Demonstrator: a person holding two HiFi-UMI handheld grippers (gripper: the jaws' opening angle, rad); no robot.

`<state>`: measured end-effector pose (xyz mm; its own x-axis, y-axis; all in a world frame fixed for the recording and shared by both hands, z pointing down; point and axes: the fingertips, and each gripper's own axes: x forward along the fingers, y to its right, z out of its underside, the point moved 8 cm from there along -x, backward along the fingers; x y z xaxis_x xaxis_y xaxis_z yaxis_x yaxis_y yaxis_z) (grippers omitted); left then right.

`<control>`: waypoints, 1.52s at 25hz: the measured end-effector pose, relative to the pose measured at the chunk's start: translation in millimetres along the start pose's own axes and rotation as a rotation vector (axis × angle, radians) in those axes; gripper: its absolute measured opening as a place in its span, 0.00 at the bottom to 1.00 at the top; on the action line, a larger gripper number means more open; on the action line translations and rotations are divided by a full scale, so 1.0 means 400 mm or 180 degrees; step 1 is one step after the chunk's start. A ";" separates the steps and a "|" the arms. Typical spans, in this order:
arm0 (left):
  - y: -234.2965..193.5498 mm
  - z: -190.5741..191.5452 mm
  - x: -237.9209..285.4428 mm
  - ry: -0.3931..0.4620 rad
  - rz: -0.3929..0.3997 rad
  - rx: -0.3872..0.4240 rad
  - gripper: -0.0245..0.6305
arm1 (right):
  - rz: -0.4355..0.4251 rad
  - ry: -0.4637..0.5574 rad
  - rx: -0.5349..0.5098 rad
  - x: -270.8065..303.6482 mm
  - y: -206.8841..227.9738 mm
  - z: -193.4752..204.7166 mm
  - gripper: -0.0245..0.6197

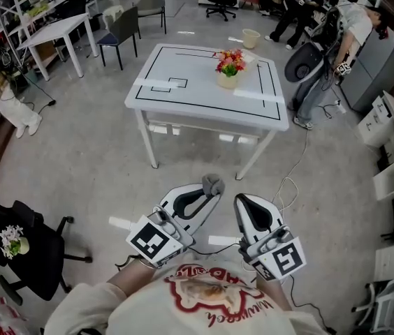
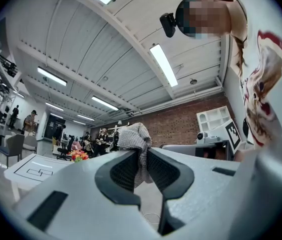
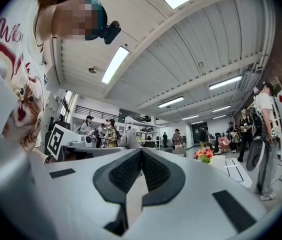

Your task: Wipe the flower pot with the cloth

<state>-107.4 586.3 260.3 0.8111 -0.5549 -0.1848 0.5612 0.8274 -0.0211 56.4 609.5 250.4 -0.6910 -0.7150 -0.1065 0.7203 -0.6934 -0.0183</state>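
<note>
Room: a big open hall with a brick wall point(image 2: 181, 124), a ribbed white ceiling with strip lights point(image 2: 163, 64), and people standing along the far side.
Floor: grey concrete point(image 1: 78, 152), with a thin cable point(image 1: 291, 185) trailing across it near the worktop's front right leg.
Worktop: a white four-legged table point(image 1: 204, 96) out in the open floor, marked with black tape lines; well apart from both tongs, ahead of them.
Side table: a second white table point(image 1: 57, 28) at the far left, with two chairs point(image 1: 123, 25) beside it.
Black chair: an office chair point(image 1: 33, 246) at the near left; what sits on its seat is perhaps a small bunch of white flowers.
Flower pot: a pale pot point(image 1: 228, 79) with red and yellow flowers, upright on the worktop's far right part.
Left tongs: point(image 1: 209, 190) pinching the cloth, held out roughly level.
Right tongs: point(image 1: 243, 201) pressed together with nothing between them, just beside the left pair.
Cloth: a grey knitted rag point(image 1: 214, 183), bunched above the left tips.
</note>
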 end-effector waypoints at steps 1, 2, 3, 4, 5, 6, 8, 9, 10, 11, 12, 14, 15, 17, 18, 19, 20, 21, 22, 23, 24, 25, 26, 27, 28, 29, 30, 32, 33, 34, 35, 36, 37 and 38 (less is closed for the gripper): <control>-0.003 0.001 0.002 0.0009 0.0011 -0.0006 0.10 | 0.0025 0.0005 0.0024 0.000 0.001 0.003 0.04; -0.006 0.005 0.003 -0.0002 0.0020 -0.0022 0.10 | 0.0043 -0.0001 0.0052 0.000 0.002 0.007 0.04; -0.010 0.010 0.004 -0.0025 0.0029 -0.0041 0.10 | 0.0057 -0.0015 0.0075 0.001 0.004 0.013 0.04; -0.014 0.016 0.005 -0.0042 0.0036 -0.0053 0.10 | 0.0070 -0.0030 0.0092 0.002 0.007 0.018 0.04; -0.019 0.020 0.007 -0.0042 0.0041 -0.0058 0.10 | 0.0086 -0.0040 0.0108 0.004 0.010 0.023 0.04; -0.024 0.024 0.009 -0.0039 0.0041 -0.0061 0.10 | 0.0101 -0.0044 0.0130 0.006 0.014 0.028 0.04; -0.036 0.034 0.015 -0.0061 0.0029 -0.0086 0.10 | 0.0114 -0.0060 0.0176 0.013 0.023 0.038 0.04; -0.043 0.040 0.019 -0.0075 0.0023 -0.0103 0.10 | 0.0111 -0.0080 0.0187 0.018 0.028 0.044 0.04; -0.050 0.045 0.025 -0.0087 0.0019 -0.0116 0.10 | 0.0106 -0.0103 0.0189 0.023 0.035 0.048 0.04; -0.057 0.050 0.035 -0.0099 0.0017 -0.0124 0.10 | 0.0099 -0.0122 0.0192 0.029 0.046 0.051 0.04; -0.064 0.054 0.048 -0.0113 0.0012 -0.0129 0.10 | 0.0088 -0.0133 0.0199 0.035 0.060 0.052 0.04; -0.080 0.061 0.082 -0.0148 -0.0007 -0.0131 0.10 | 0.0053 -0.0138 0.0218 0.050 0.099 0.051 0.04; -0.091 0.064 0.099 -0.0166 -0.0020 -0.0130 0.10 | 0.0032 -0.0138 0.0224 0.060 0.119 0.051 0.04; -0.122 0.068 0.119 -0.0161 -0.0053 -0.0116 0.10 | -0.0006 -0.0133 0.0226 0.090 0.151 0.058 0.04; -0.142 0.071 0.124 -0.0144 -0.0072 -0.0107 0.10 | -0.0021 -0.0129 0.0226 0.111 0.162 0.064 0.04; -0.166 0.075 0.129 -0.0132 -0.0092 -0.0100 0.10 | -0.0035 -0.0123 0.0226 0.134 0.173 0.071 0.04; -0.191 0.079 0.137 -0.0124 -0.0114 -0.0095 0.10 | -0.0051 -0.0115 0.0229 0.159 0.188 0.078 0.04; -0.217 0.084 0.149 -0.0119 -0.0140 -0.0093 0.10 | -0.0072 -0.0106 0.0233 0.183 0.206 0.084 0.04; -0.243 0.088 0.165 -0.0116 -0.0168 -0.0090 0.10 | -0.0092 -0.0101 0.0234 0.205 0.229 0.089 0.04; -0.268 0.092 0.185 -0.0117 -0.0194 -0.0086 0.10 | -0.0110 -0.0102 0.0233 0.226 0.255 0.093 0.04; -0.294 0.096 0.208 -0.0125 -0.0218 -0.0082 0.10 | -0.0125 -0.0104 0.0230 0.247 0.285 0.096 0.04; -0.319 0.101 0.232 -0.0146 -0.0238 -0.0079 0.10 | -0.0139 -0.0103 0.0226 0.268 0.318 0.098 0.04; -0.346 0.106 0.258 -0.0172 -0.0254 -0.0078 0.10 | -0.0155 -0.0097 0.0223 0.291 0.352 0.099 0.04; -0.373 0.109 0.284 -0.0185 -0.0267 -0.0076 0.10 | -0.0174 -0.0087 0.0221 0.315 0.387 0.099 0.04; -0.400 0.110 0.312 -0.0181 -0.0278 -0.0070 0.10 | -0.0194 -0.0073 0.0218 0.341 0.422 0.097 0.04; -0.426 0.110 0.342 -0.0163 -0.0287 -0.0055 0.10 | -0.0215 -0.0062 0.0209 0.365 0.456 0.095 0.04; -0.451 0.107 0.373 -0.0129 -0.0296 -0.0029 0.10 | -0.0232 -0.0053 0.0191 0.388 0.490 0.091 0.04; -0.497 0.103 0.437 -0.0068 -0.0312 0.0030 0.10 | -0.0258 -0.0033 0.0134 0.429 0.561 0.082 0.04; -0.520 0.105 0.468 -0.0068 -0.0319 0.0044 0.10 | -0.0268 -0.0019 0.0105 0.448 0.598 0.078 0.04; -0.542 0.107 0.498 -0.0078 -0.0327 0.0051 0.10 | -0.0279 -0.0002 0.0082 0.466 0.634 0.073 0.04; -0.564 0.108 0.527 -0.0093 -0.0334 0.0057 0.10 | -0.0292 0.0018 0.0065 0.482 0.668 0.068 0.04; -0.583 0.109 0.554 -0.0103 -0.0340 0.0065 0.10 | -0.0303 0.0040 0.0049 0.496 0.699 0.063 0.04; -0.599 0.108 0.578 -0.0096 -0.0345 0.0081 0.10 | -0.0308 0.0064 0.0034 0.508 0.727 0.059 0.04; -0.614 0.108 0.601 -0.0075 -0.0351 0.0103 0.10 | -0.0308 0.0087 0.0022 0.518 0.754 0.058 0.04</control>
<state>-43.2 246.2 263.5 0.7475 -0.6447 -0.1599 0.6521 0.7581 -0.0082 128.9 250.1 245.8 -0.7554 -0.6419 -0.1315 0.6497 -0.7598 -0.0232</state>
